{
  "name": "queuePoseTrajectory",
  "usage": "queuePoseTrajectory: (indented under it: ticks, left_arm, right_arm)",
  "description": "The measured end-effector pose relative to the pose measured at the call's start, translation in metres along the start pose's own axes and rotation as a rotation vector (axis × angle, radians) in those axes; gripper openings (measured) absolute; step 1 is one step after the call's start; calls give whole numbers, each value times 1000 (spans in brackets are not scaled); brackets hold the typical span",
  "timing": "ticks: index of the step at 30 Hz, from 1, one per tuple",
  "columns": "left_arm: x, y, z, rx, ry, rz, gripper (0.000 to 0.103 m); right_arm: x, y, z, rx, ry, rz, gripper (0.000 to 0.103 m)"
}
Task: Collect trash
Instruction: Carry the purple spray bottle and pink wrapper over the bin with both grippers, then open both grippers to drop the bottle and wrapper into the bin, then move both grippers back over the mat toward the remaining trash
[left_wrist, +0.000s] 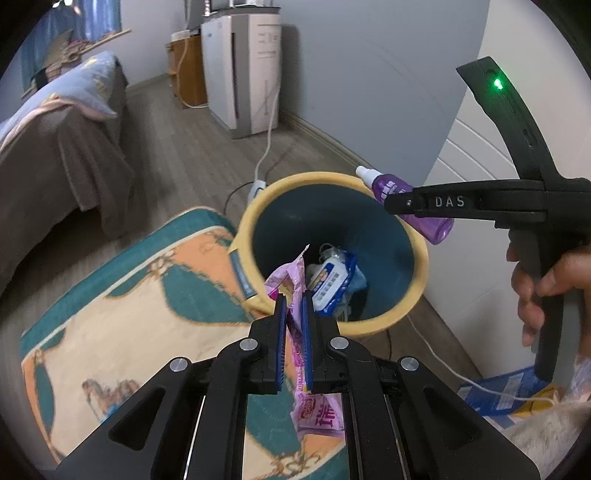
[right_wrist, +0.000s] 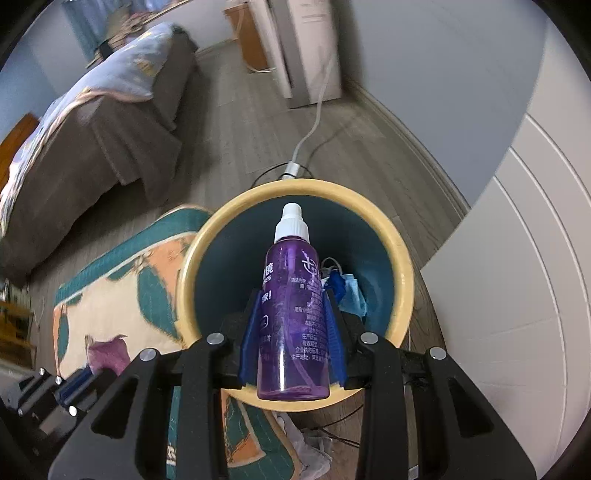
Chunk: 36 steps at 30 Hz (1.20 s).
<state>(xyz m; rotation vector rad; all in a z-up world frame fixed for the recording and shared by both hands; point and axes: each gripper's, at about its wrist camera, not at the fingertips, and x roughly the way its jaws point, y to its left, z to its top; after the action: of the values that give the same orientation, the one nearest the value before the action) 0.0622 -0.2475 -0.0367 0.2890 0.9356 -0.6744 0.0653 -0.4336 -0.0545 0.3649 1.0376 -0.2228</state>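
Left view alone showed left gripper (left_wrist: 293, 297) pinching pink wrapper (left_wrist: 291, 280); right gripper (right_wrist: 291, 295) clamped purple spray bottle (right_wrist: 293, 295) over bin (right_wrist: 400, 258).

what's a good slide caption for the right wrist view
Right gripper holding a purple plastic spray bottle above the yellow-rimmed teal trash bin.

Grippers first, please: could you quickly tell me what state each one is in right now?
Left gripper: shut on the pink wrapper.
Right gripper: shut on the purple spray bottle.
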Motion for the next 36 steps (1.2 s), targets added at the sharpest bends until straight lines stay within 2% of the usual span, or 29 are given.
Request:
queuePoseTrajectory:
  ticks: [5,10,19,23,25,26,30,34,36]
  left_arm:
    - [19,-6,15,33,-4,17,8]
    - [33,-6,32,50,-13,43,8]
    - [44,-6,66,33,-87,47,9]
    - [45,-4,72,33,-103,57,22]
    - [45,-1,69,26,-109,69,44]
    - [45,2,68,17,-114,76,49]
    - [46,15,60,-15,-100,92,58]
    - [38,27,50,-28,-107,138,83]
    - [33,33,47,-41,-113,153,88]
  right_arm:
    - [8,-6,3,11,0,-44,32]
    - [9,-8,8,26,-21,-51,32]
    - [4,-8,13,38,-64,-50,32]
    - [5,-5,14,28,-72,-46,33]
    - [4,-2,15,19,-80,-40,34]
    - [3,0,15,15,-85,-38,39]
    - [1,4,16,5,-95,-42,57]
    - [3,7,15,0,-87,-38,72]
    - [2,11,14,-7,-91,-40,86]
